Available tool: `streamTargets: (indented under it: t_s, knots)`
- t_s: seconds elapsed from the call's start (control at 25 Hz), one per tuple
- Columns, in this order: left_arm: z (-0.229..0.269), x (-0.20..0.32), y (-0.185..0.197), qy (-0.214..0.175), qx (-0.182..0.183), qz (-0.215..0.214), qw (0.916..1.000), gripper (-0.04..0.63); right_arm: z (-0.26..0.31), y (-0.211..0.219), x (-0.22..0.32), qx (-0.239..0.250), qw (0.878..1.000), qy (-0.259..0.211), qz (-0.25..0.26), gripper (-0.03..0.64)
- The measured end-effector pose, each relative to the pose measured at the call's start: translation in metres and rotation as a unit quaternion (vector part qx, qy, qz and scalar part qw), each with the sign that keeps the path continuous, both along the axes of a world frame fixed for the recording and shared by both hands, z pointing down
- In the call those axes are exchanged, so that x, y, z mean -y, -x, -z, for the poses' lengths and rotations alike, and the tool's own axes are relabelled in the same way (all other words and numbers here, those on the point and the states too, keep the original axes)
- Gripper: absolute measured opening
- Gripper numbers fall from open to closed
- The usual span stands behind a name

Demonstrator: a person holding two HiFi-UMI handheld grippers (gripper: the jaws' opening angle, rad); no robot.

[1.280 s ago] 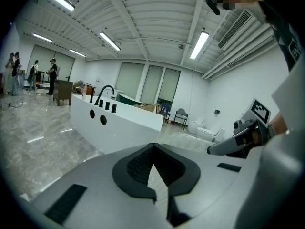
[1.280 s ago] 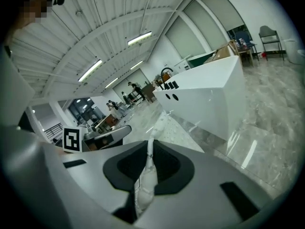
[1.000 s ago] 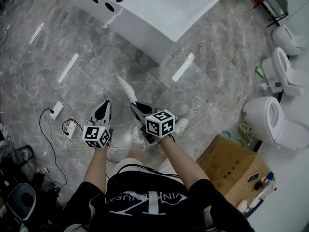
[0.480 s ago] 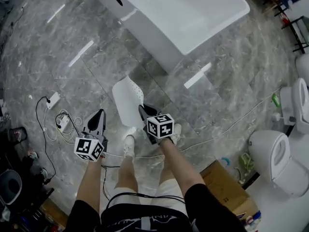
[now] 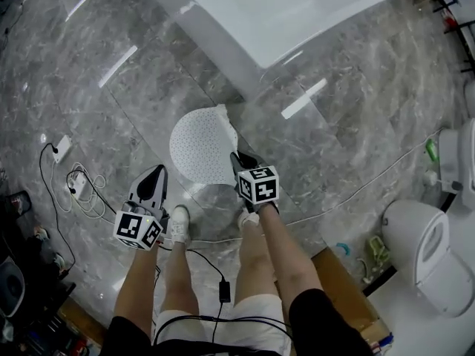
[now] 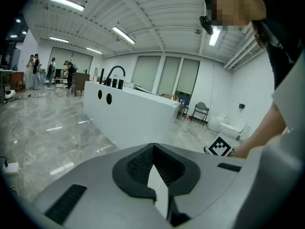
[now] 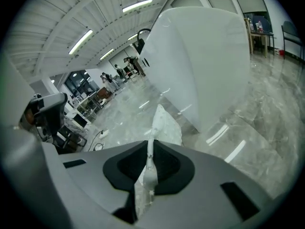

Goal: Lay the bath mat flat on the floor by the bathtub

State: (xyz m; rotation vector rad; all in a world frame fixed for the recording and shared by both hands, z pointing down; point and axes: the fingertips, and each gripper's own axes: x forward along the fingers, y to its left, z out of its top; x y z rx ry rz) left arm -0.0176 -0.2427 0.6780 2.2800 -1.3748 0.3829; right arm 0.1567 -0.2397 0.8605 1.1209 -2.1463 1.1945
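Evidently unfinished: the right tool (image 5: 238,159) pinches the white bath mat (image 5: 199,145) by its edge, unlaid, ahead toward the bathtub (image 5: 282,13); the left tool (image 5: 154,173) is closed on nothing.

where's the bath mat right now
In the head view the bath mat is mid-frame, pinched at its edge by the right gripper and spread out ahead of it over the floor, just short of the bathtub.

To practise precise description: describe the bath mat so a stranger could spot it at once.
Start at the white bathtub; over the grey floor before it is the bath mat, pinched in the right gripper. It alone is a thin, rounded sheet dotted with holes.
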Motion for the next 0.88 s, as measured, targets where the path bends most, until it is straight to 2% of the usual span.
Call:
streamTargets:
  t_s: [0.2,0.4,0.88]
  knots:
    - [-0.039,0.017,-0.033,0.005,0.005,-0.017,0.9998,0.014,-0.042,-0.057,0.017,-0.021,1.000,0.007,-0.014,0.043]
    - [-0.066,0.035,-0.055,0.011,0.008,-0.014,0.9998,0.014,-0.080,-0.104,0.029,-0.049,0.998,0.035,-0.022,0.043]
    - [-0.110,0.056,-0.086,0.024,0.025,-0.015,0.9993,0.014,-0.146,-0.194,0.041,-0.095,0.991,0.074,-0.056,0.043]
